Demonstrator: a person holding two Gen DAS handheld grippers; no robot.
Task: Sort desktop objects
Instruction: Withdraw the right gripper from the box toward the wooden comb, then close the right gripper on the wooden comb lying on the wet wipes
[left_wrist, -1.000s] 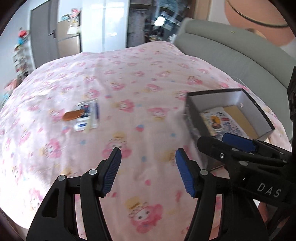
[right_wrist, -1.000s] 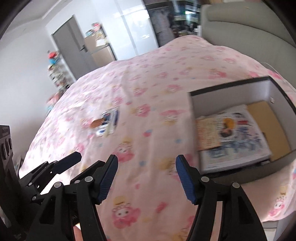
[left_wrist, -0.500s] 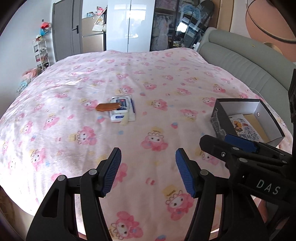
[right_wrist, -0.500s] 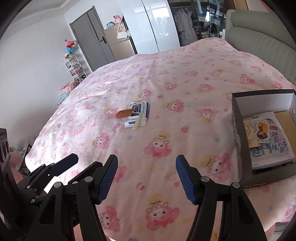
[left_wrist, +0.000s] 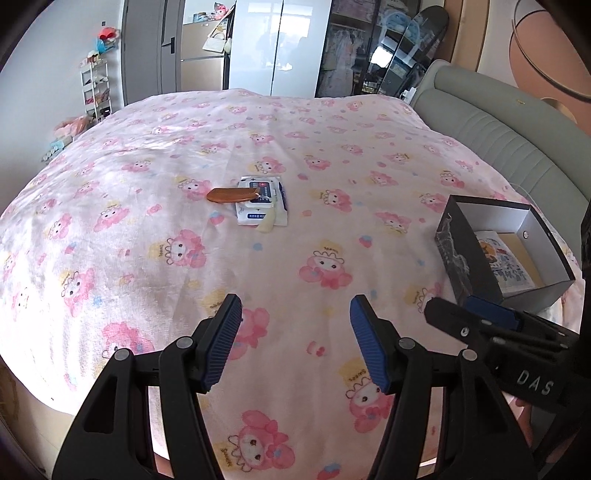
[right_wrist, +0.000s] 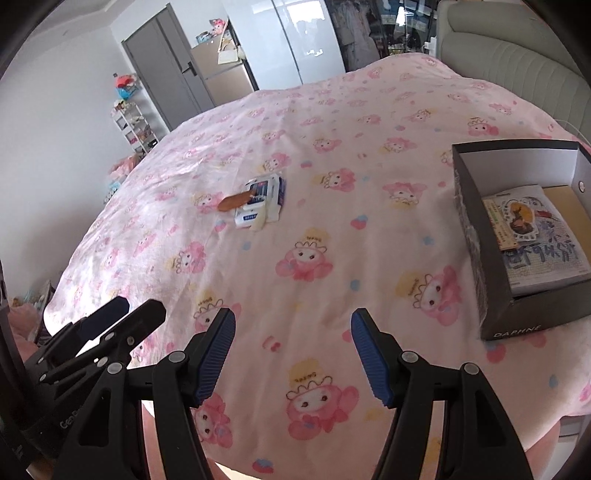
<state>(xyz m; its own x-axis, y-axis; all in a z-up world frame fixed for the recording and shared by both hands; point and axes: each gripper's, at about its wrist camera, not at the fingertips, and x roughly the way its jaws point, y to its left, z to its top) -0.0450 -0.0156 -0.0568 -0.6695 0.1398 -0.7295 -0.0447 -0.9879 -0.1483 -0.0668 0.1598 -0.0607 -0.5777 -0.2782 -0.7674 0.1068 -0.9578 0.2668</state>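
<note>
Progress: booklet (right_wrist: 535, 236) already lodged in box (right_wrist: 517, 317) at 3 o'clock | Left: comb (left_wrist: 231, 194), wipes pack (left_wrist: 262, 206) at 12 o'clock | left gripper (left_wrist: 295, 343), right gripper (right_wrist: 293, 350): parted, nothing held

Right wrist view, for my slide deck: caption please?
Open right claw hovers over the bed; comb and packets ahead, box right.

The print on the white packet (left_wrist: 263, 206) was too small to read, and the brown comb (left_wrist: 231, 194) hid its left corner. Inside the black box (right_wrist: 476, 236), the near wall covered the booklet's (right_wrist: 535, 240) lower edge, and the right-wrist view's edge cut off the box's right side.
</note>
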